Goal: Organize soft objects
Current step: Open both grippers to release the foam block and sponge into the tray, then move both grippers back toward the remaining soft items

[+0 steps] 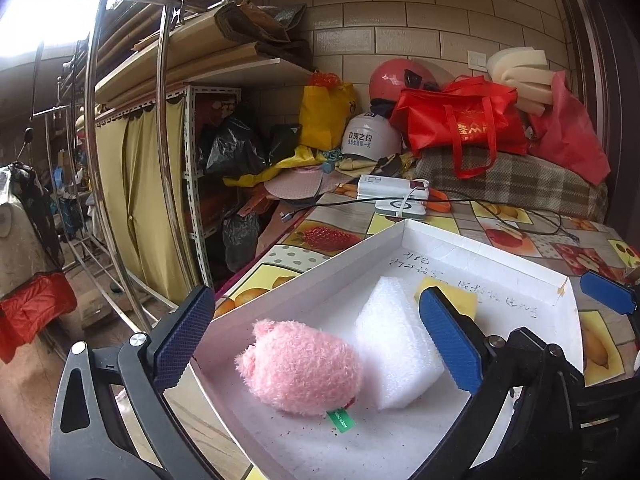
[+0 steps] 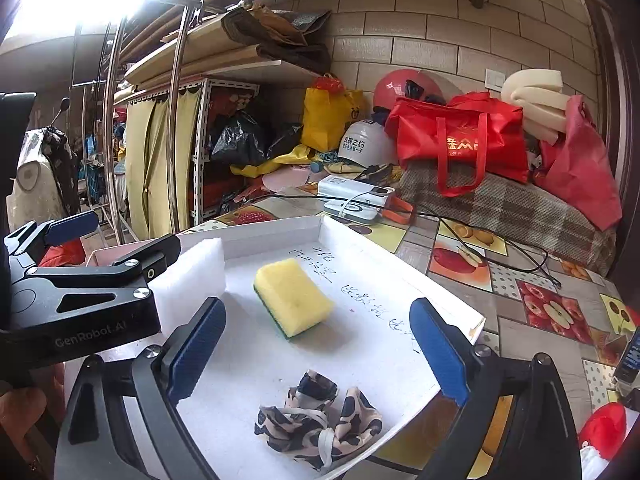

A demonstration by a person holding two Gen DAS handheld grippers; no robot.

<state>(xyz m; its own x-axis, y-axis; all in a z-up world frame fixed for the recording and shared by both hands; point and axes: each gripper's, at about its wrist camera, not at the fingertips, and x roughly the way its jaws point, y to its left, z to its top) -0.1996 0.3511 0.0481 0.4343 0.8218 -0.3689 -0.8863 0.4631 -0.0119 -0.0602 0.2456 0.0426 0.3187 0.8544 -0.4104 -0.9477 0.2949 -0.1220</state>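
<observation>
Holding one plush, foam block, sponge, scarf: white tray

- My left gripper has black angular arms, silver round screws and blue cross-hatched finger pads.
- My right gripper matches it.
- White "GenRobot.AI" lettering marks the left body.

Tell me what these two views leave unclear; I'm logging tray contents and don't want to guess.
- Yellow sponge: left wrist view, mostly hidden behind a blue finger pad.
- White foam block: right wrist view, partly covered by the left gripper.
- Handwriting on the tray: too small to read.
- Red object: right wrist view, cut off by the edge.
</observation>
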